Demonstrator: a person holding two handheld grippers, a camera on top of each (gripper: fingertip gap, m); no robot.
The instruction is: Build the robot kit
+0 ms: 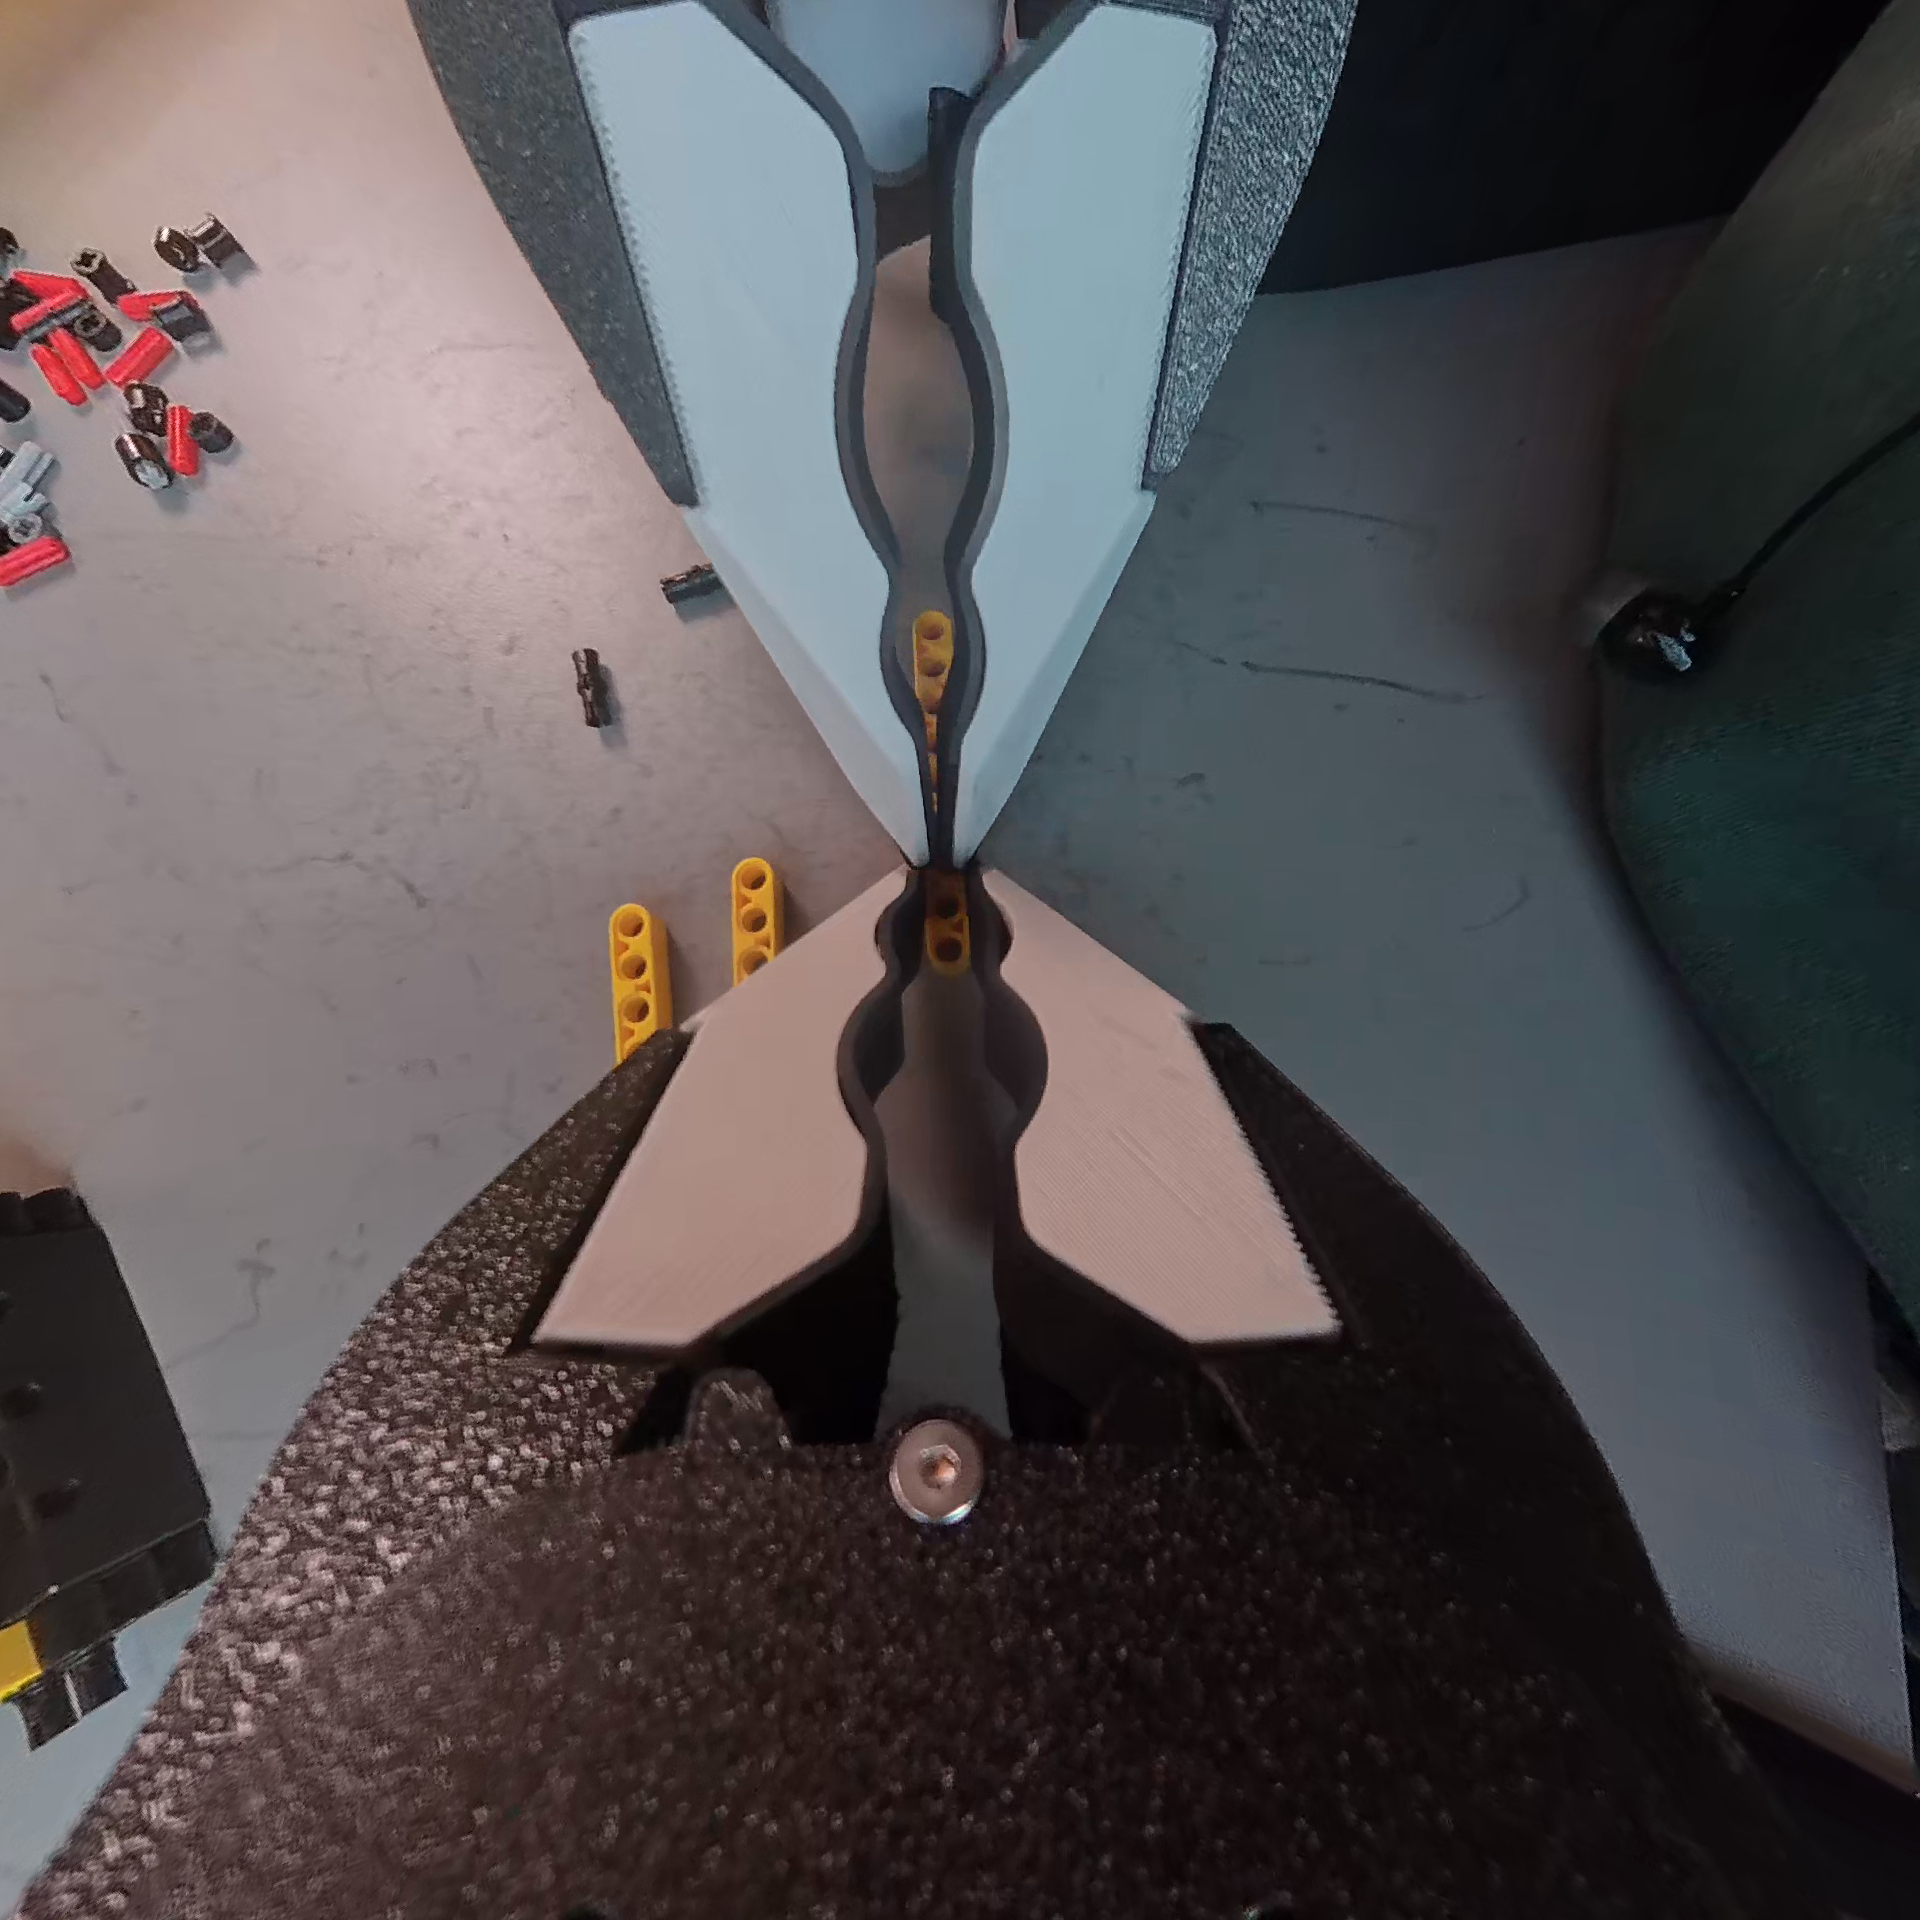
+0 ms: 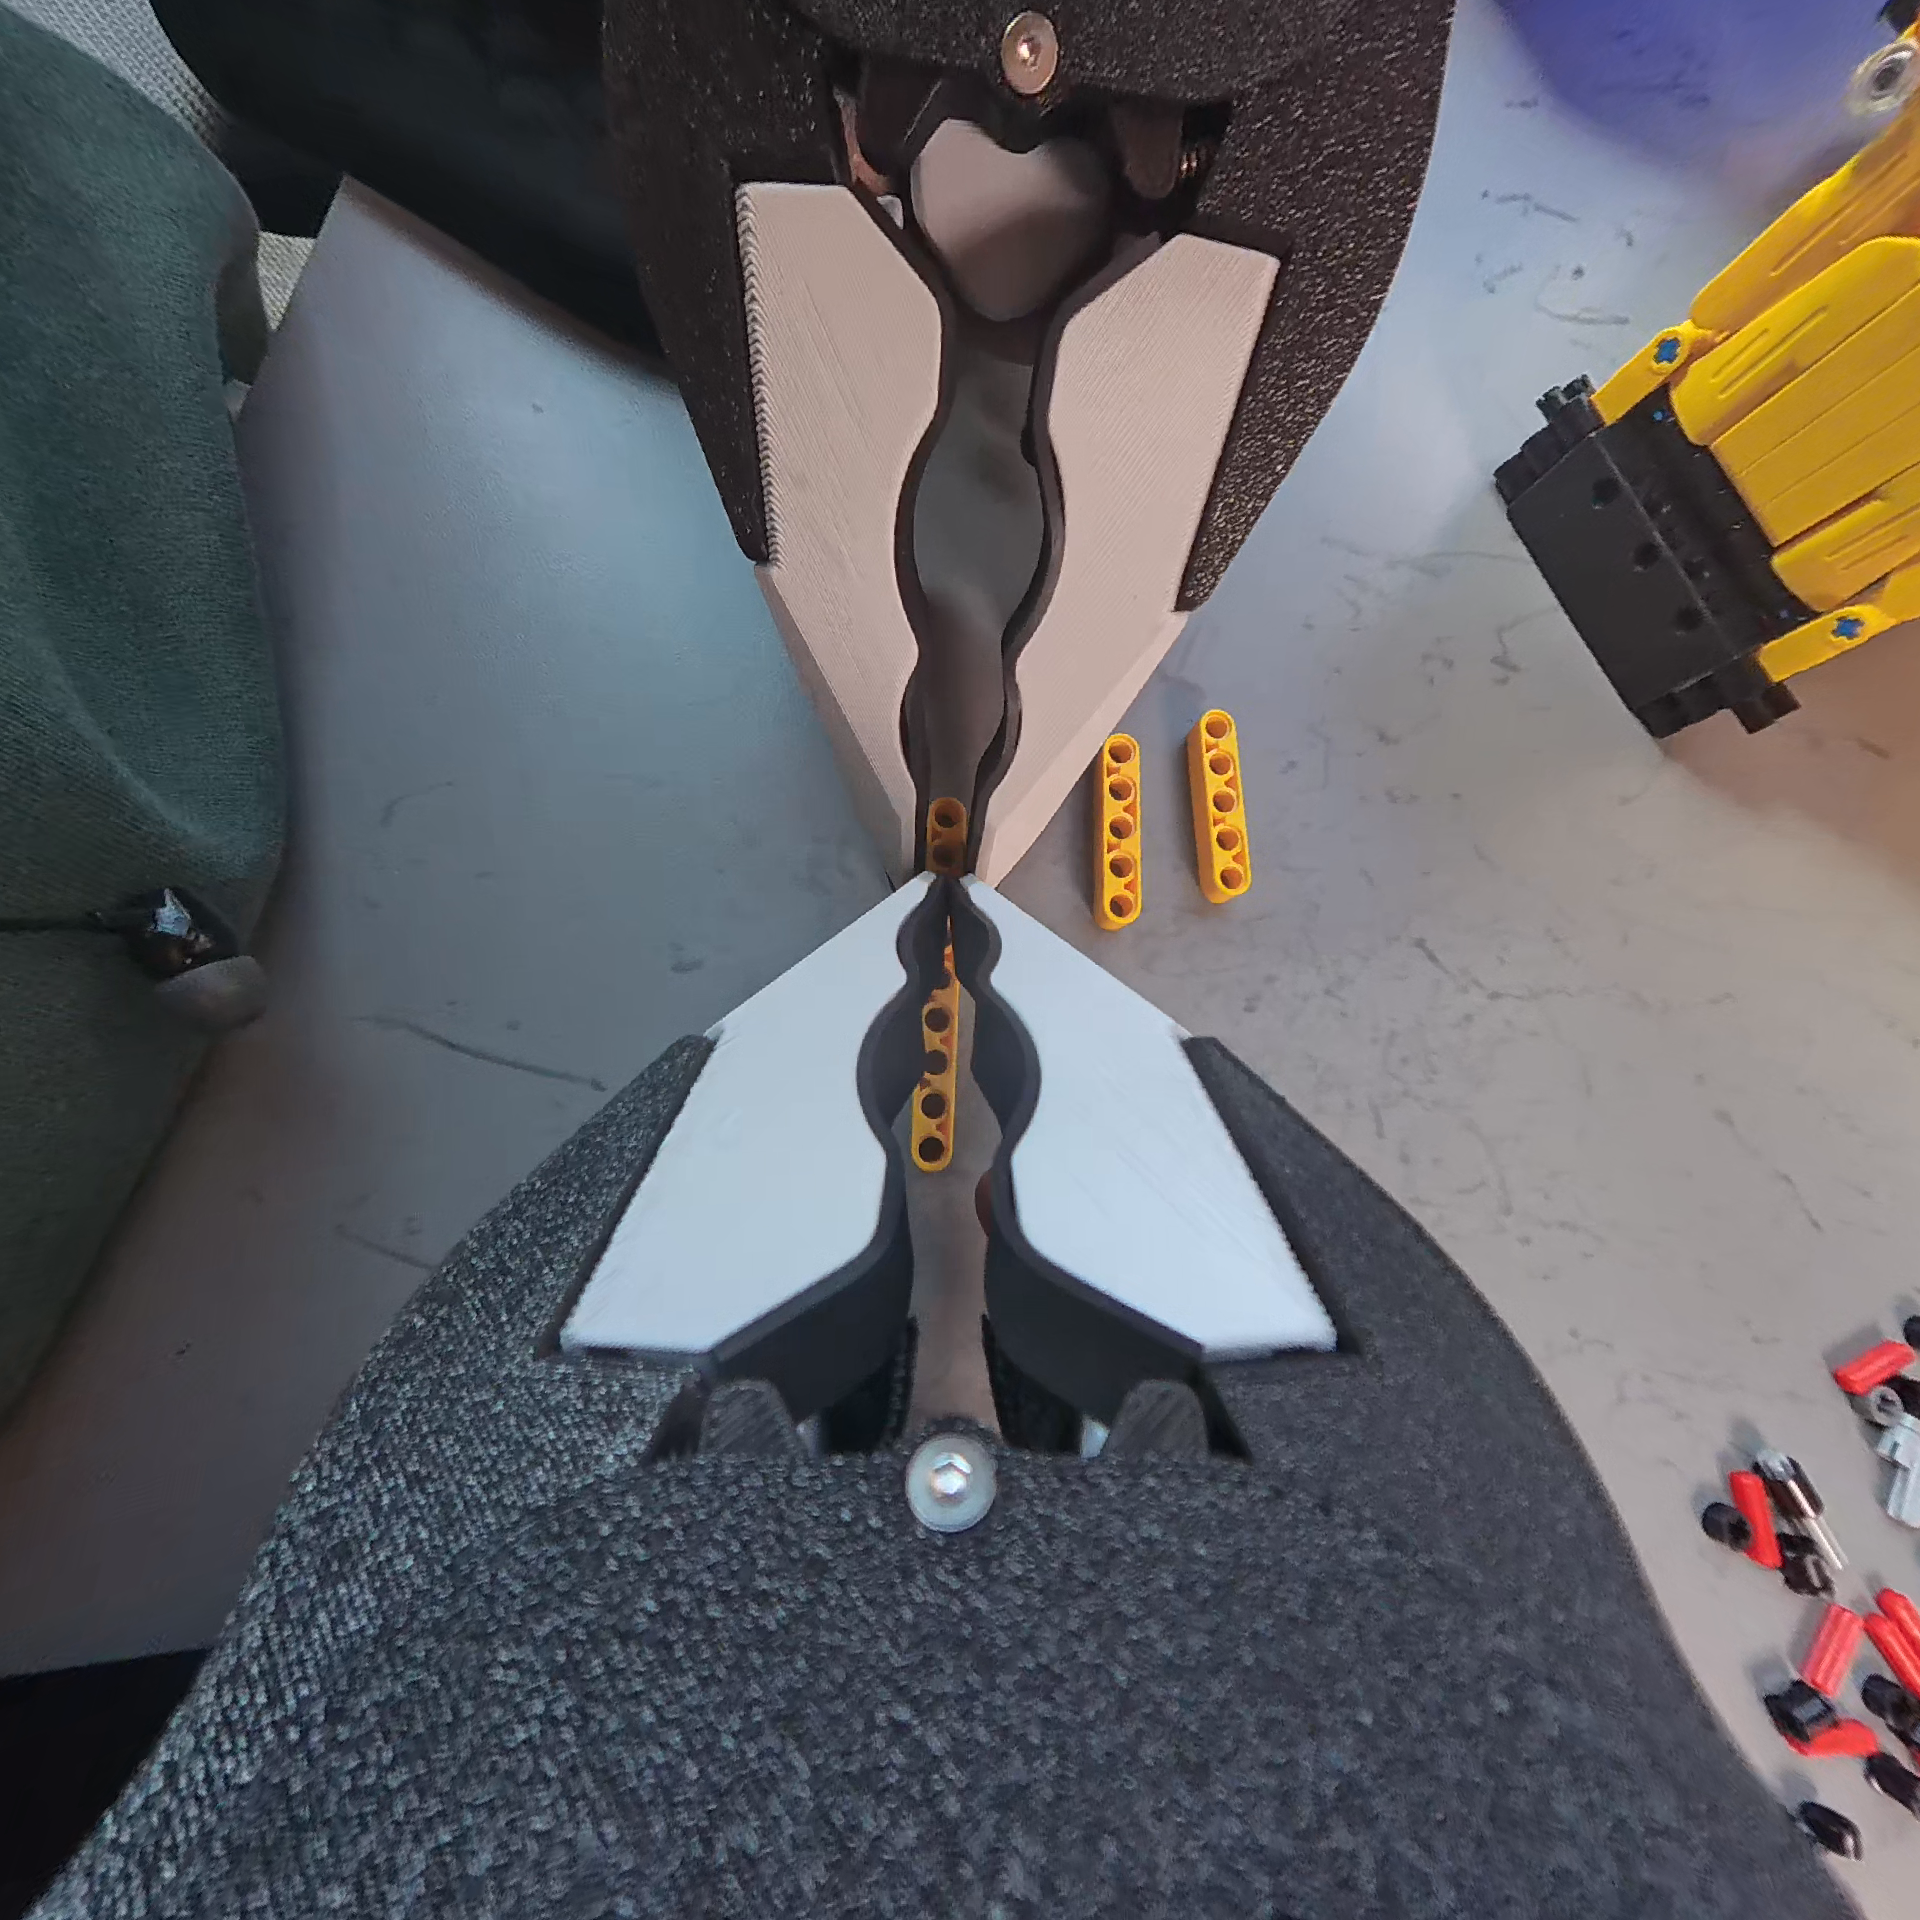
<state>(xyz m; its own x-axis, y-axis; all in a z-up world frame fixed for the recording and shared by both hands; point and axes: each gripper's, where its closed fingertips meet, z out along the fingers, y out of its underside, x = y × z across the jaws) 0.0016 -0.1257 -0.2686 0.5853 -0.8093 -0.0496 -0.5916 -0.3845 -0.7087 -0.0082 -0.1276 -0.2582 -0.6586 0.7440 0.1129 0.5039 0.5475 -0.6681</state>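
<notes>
My left gripper [image 1: 945, 871] and my right gripper [image 2: 943, 888] meet tip to tip above the grey table [image 1: 312, 748]. Both are shut on a yellow beam with holes. In the left wrist view the beam [image 1: 947, 930] shows between my left fingers, and more yellow shows inside the right gripper [image 1: 940, 847], which comes in from the top. In the right wrist view the beam [image 2: 935, 1070] lies between my right fingers and runs on into the left gripper [image 2: 943, 868]. I cannot tell whether it is one piece or two.
Two more yellow beams [image 1: 636, 977] [image 2: 1119, 828] lie side by side on the table by the left gripper. A pile of red and black pins [image 1: 104, 343] [image 2: 1839, 1621] and a yellow-and-black brick model [image 2: 1714, 499] lie beyond. A green chair [image 1: 1787, 727] stands past the table edge. Only a small space, under 4 cm, lies between the two pairs of fingers. The yellow-and-black brick model [image 2: 1714, 499] is about equally far from each gripper, around 15 centimetres.
</notes>
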